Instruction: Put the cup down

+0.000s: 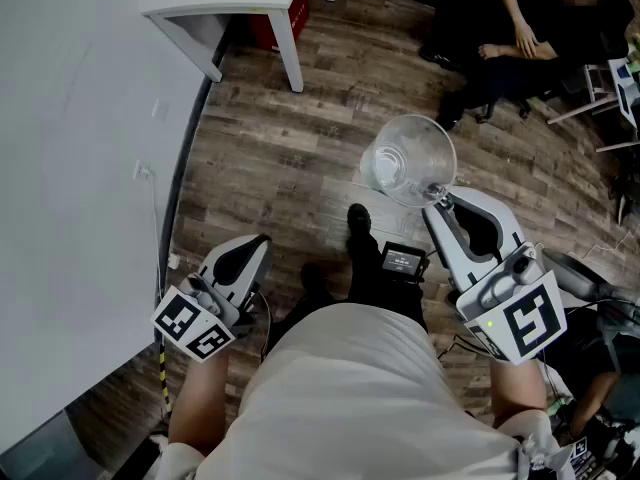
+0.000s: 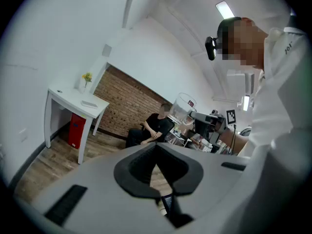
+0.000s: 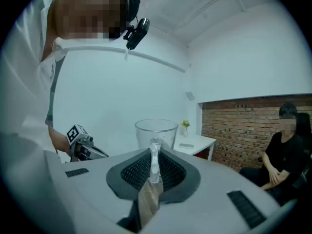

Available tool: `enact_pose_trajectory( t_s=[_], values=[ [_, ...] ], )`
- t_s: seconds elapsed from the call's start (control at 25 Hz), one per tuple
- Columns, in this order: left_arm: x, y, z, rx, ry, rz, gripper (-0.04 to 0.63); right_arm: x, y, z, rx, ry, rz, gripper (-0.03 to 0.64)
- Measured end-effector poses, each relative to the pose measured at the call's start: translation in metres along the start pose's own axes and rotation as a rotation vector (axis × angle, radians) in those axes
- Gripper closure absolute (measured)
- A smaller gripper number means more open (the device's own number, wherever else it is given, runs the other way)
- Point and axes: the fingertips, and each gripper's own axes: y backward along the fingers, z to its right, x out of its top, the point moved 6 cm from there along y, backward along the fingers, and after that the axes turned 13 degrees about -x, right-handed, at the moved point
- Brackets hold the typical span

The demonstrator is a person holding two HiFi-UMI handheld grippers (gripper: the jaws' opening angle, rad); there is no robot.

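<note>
A clear glass cup point(image 1: 408, 158) hangs in the air above the wooden floor, held by its handle. My right gripper point(image 1: 437, 194) is shut on that handle, which stands thin and upright between the dark pads in the right gripper view, where the cup point(image 3: 156, 133) rises beyond the gripper point(image 3: 155, 165). The cup point(image 2: 181, 108) also shows far off in the left gripper view. My left gripper point(image 1: 262, 240) hangs low at the person's left side, jaws shut with nothing between them; its closed jaws point(image 2: 157, 149) meet at a point in its own view.
A white table point(image 1: 232, 3) stands at the upper left beside a white wall, with a red box point(image 1: 289, 20) under it. A seated person in black point(image 1: 520, 48) is at the upper right. Cables and gear lie at the right edge point(image 1: 600, 298). The person's shoe point(image 1: 359, 224) is on the floor.
</note>
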Motion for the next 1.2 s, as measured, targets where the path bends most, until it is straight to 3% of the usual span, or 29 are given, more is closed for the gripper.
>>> enact_pose_trajectory(
  t_s=[0.16, 0.6, 0.76, 0.88, 0.96, 1.2],
  values=[
    [-0.012, 0.021, 0.035, -0.025, 0.036, -0.012, 0.588, 0.002, 0.037, -0.032, -0.01, -0.02, -0.045, 0.574],
    [-0.006, 0.019, 0.096, 0.034, -0.053, 0.117, 0.588, 0.012, 0.084, -0.023, 0.032, 0.008, 0.0, 0.574],
    [0.001, 0.01, 0.117, 0.058, -0.164, 0.128, 0.581, 0.011, 0.094, -0.017, 0.042, 0.022, 0.005, 0.574],
    [0.01, 0.006, 0.132, 0.089, -0.286, 0.133, 0.464, 0.008, 0.098, -0.016, 0.048, 0.028, 0.004, 0.574],
    [0.016, 0.004, 0.14, 0.095, -0.341, 0.133, 0.428, 0.007, 0.1, -0.016, 0.049, 0.028, 0.005, 0.574],
    [0.023, -0.004, 0.155, 0.085, -0.357, 0.15, 0.425, 0.004, 0.106, -0.009, 0.058, 0.019, 0.012, 0.574]
  ],
)
